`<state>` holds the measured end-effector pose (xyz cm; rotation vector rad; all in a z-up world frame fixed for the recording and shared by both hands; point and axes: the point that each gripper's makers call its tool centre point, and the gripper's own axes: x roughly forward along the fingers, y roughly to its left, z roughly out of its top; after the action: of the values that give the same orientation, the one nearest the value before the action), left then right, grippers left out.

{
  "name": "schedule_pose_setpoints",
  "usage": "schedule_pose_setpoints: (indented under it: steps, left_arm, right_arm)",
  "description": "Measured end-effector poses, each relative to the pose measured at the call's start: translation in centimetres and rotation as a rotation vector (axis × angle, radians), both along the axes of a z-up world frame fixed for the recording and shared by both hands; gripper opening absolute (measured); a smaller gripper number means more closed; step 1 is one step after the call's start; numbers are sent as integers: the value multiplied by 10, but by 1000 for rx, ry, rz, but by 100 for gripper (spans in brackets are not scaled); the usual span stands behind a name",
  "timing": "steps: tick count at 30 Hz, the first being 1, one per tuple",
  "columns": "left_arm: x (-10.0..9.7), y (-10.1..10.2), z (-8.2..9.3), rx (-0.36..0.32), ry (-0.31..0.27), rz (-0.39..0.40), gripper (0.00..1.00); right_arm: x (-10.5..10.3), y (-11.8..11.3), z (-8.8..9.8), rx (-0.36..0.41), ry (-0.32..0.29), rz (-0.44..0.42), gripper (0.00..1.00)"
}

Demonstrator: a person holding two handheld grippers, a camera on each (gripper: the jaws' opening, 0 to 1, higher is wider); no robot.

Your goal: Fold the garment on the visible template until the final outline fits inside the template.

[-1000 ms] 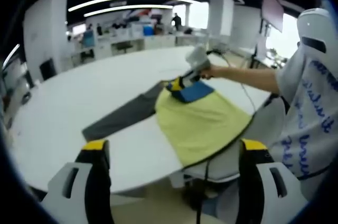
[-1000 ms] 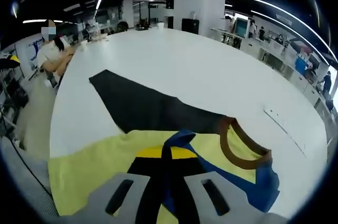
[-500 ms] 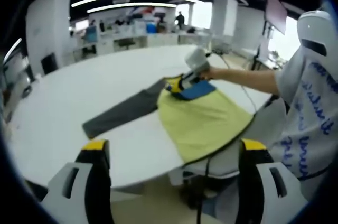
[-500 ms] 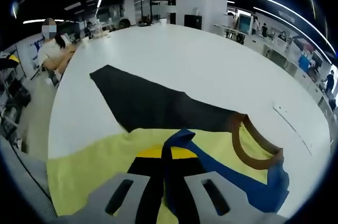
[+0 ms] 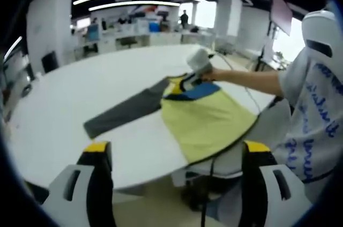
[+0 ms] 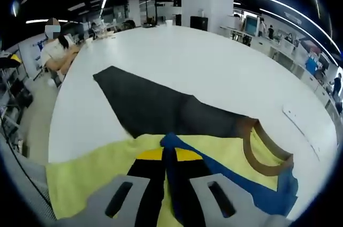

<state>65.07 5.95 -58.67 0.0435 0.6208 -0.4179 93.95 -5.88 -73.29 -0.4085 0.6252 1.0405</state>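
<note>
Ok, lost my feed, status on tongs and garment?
Right tongs shut on garment's blue sleeve. Left tongs open, off the table. Yellow garment half over dark template. Nothing obstructing.

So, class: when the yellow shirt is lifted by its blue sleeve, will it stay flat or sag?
The yellow shirt probably sags: its hem already droops over the table edge. The blue sleeve bunches at the right gripper, suggesting thin, light cloth.

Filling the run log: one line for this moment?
left gripper: open, off table | right gripper: shut on blue sleeve | yellow garment: partly on dark template
</note>
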Motion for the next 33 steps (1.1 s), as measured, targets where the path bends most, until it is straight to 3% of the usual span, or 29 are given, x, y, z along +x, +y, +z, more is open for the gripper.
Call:
schedule_pose_setpoints:
  steps: [5,11,16,20,23,28,33]
  left_arm:
    - [0,2,-1,1,1,-3,96]
    - [0,2,-2,-4,1,-10,96]
    - [-1,4,-2,-8,0,-8,96]
    - [0,6,-1,-2,2,-9,96]
    - [0,7,0,2,0,-8,96]
    - [0,9,-3,9,12,-8,95]
    - [2,7,-4,6,13,-13,95]
  right_arm:
    - [10,-11,6,-22,-60,-32,9]
    - [18,-26,8,-14,-65,-79,9]
    - [22,-44,-8,-39,-34,-112,8]
    - [13,-47,-22,-66,-14,-105,8]
    - [8,-54,-31,-130,-36,-84,6]
    - [-7,-46,-30,-43,33,-85,6]
    - [-19,-40,-28,-29,46,-59,7]
